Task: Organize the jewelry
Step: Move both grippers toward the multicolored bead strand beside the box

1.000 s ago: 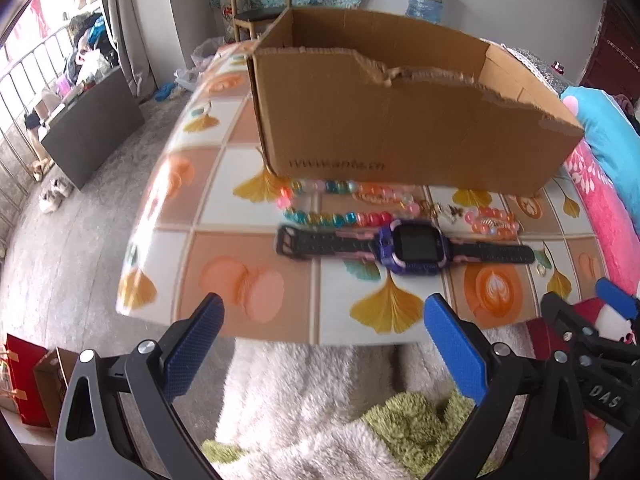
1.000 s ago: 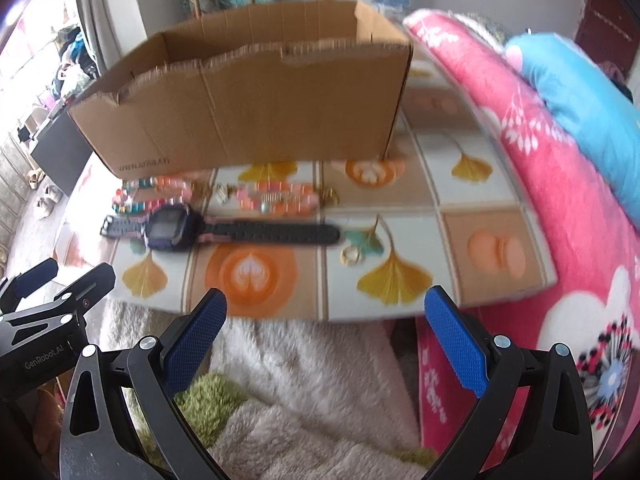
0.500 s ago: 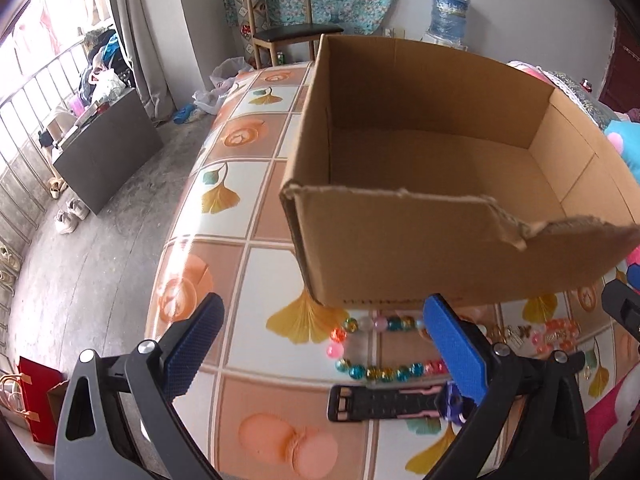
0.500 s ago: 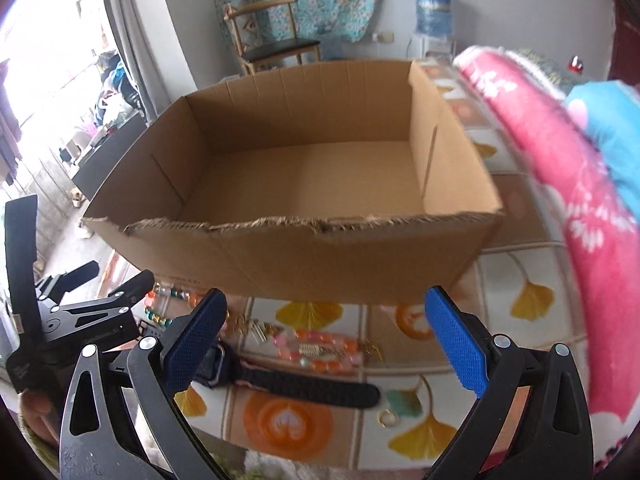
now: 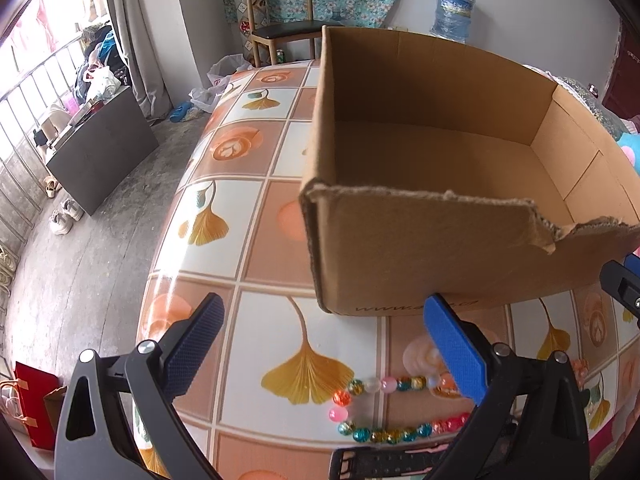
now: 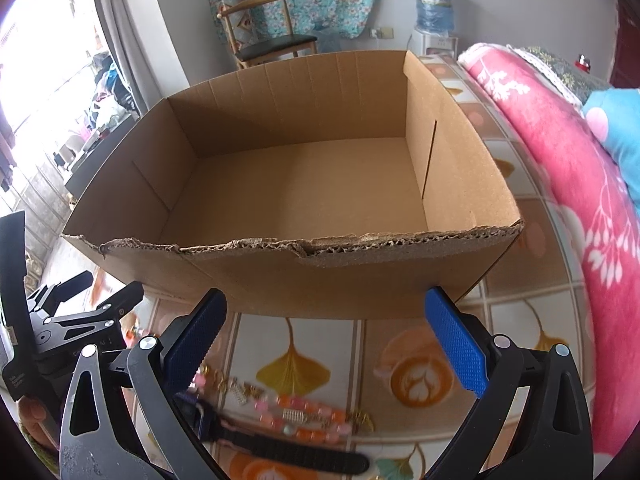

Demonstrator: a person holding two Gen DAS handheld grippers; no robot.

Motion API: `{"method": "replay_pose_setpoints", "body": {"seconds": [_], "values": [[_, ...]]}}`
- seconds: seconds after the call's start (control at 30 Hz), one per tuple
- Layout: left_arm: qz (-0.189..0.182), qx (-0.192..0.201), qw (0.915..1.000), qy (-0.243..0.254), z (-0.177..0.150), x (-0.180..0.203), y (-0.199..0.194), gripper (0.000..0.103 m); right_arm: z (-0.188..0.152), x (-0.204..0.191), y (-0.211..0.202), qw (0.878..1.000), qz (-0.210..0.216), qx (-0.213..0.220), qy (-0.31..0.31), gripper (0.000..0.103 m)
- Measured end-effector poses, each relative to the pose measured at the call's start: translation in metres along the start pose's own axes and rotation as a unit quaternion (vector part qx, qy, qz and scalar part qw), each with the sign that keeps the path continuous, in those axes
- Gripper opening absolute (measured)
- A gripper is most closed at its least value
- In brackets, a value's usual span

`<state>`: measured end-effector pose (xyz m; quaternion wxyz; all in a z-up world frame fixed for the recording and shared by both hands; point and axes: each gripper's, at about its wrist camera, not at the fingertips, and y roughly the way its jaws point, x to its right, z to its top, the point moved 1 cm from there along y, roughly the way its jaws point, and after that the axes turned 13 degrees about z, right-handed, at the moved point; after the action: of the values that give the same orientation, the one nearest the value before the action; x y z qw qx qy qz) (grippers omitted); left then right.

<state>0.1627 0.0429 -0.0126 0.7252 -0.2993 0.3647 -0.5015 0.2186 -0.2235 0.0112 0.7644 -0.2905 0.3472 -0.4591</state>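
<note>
Both the left claw (image 5: 322, 344) and right claw (image 6: 326, 338) gape wide, empty, above the bench (image 5: 248, 216). The beaded bracelets (image 5: 384, 408) and watch (image 6: 280, 450) lie near the empty cardboard box (image 6: 304, 184). Risk: loose beads may slip a pinch, or the box's ragged near wall may snag them.

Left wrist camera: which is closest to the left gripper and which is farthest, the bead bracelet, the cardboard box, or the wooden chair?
1. Colourful bead bracelet: on the patterned table, right by the left gripper, low and to its right.
2. Brown cardboard box: beyond the bracelet, ahead and to the right.
3. Wooden chair with dark seat: far back by the wall.
</note>
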Motion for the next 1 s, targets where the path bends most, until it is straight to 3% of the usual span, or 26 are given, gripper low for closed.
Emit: {"method": "replay_pose_setpoints", "body": {"seconds": [0.2,0.33,0.5,0.67,0.77,1.0], "values": [[0.009,0.019,0.9997,0.011,-0.006,-0.006,-0.004,0.099,-0.021,-0.014,-0.016,0.998,-0.032,0.015,-0.052,0.095],[-0.027,0.027,0.9992,0.008,-0.019,-0.019,-0.013,0.099,-0.034,-0.025,-0.029,0.995,-0.045,0.025,-0.089,0.095],[-0.101,0.050,0.9935,-0.017,-0.040,-0.039,-0.032,0.099,-0.051,-0.034,-0.043,0.992,-0.015,0.022,-0.125,0.095],[-0.101,0.040,0.9940,-0.015,-0.061,-0.044,-0.042,0.099,-0.073,-0.048,-0.059,0.990,0.033,0.024,-0.137,0.095],[-0.120,0.026,0.9922,-0.019,-0.072,-0.041,-0.040,0.099,-0.080,-0.056,-0.058,0.989,0.051,0.011,-0.135,0.095],[-0.135,0.028,0.9901,-0.029,-0.087,-0.037,-0.043,0.096,-0.077,-0.064,-0.048,0.988,0.083,0.003,-0.128,0.095]]}}
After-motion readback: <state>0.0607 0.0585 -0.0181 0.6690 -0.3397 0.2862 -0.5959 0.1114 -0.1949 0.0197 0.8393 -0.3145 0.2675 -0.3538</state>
